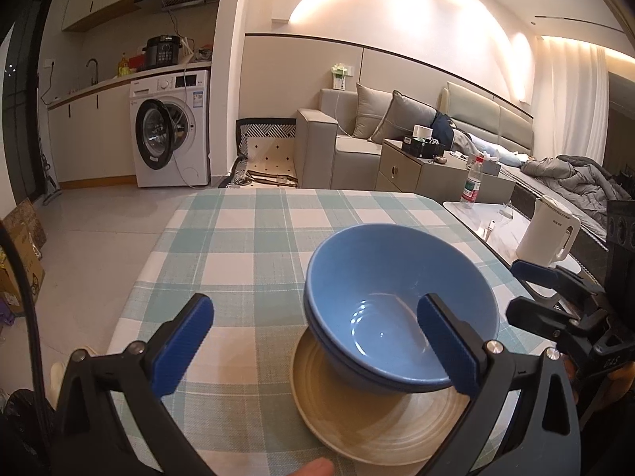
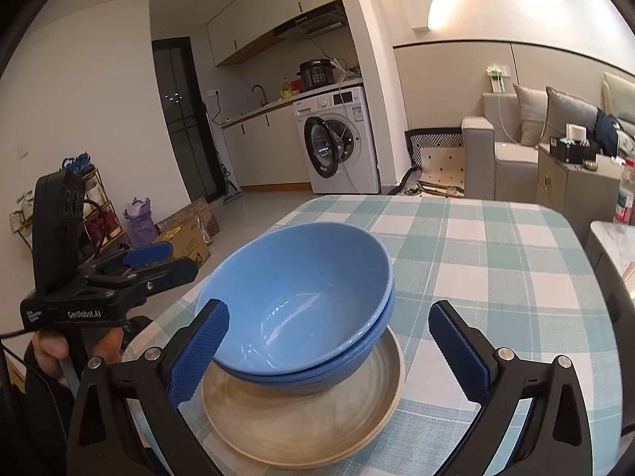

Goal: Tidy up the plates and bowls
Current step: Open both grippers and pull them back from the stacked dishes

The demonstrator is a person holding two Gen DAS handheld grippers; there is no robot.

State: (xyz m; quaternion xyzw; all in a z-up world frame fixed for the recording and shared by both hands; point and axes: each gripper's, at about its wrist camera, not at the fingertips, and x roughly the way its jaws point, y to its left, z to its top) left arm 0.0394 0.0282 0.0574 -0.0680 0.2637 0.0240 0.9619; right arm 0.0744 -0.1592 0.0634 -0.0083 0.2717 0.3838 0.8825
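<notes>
A: Where are the bowls now?

B: Two blue bowls [image 1: 401,309] are nested one in the other, and they stand on a beige plate [image 1: 369,424]. The plate lies on the checked tablecloth [image 1: 246,254], at the near side of the table. The bowls sit toward the far part of the plate, so the near part of the plate is bare.

A: Does a gripper hold them?

B: No. The left gripper [image 1: 317,353] has its jaws wide apart and nothing is pressed between them. In its own view the right finger is in front of the bowls' near right rim, but I cannot tell if it touches. The right gripper [image 2: 329,353] is also spread wide and holds nothing. Its left pad [image 2: 200,353] is just beside the rim of the bowls; contact I cannot tell.

A: And how do the two grippers stand?

B: They are on the two sides of the stack, left and right, both looking down at it. A hand [image 2: 51,351] holds the left one.

A: What is behind?

B: A washing machine [image 1: 170,135] far left, and a sofa [image 1: 357,135] far right.
</notes>
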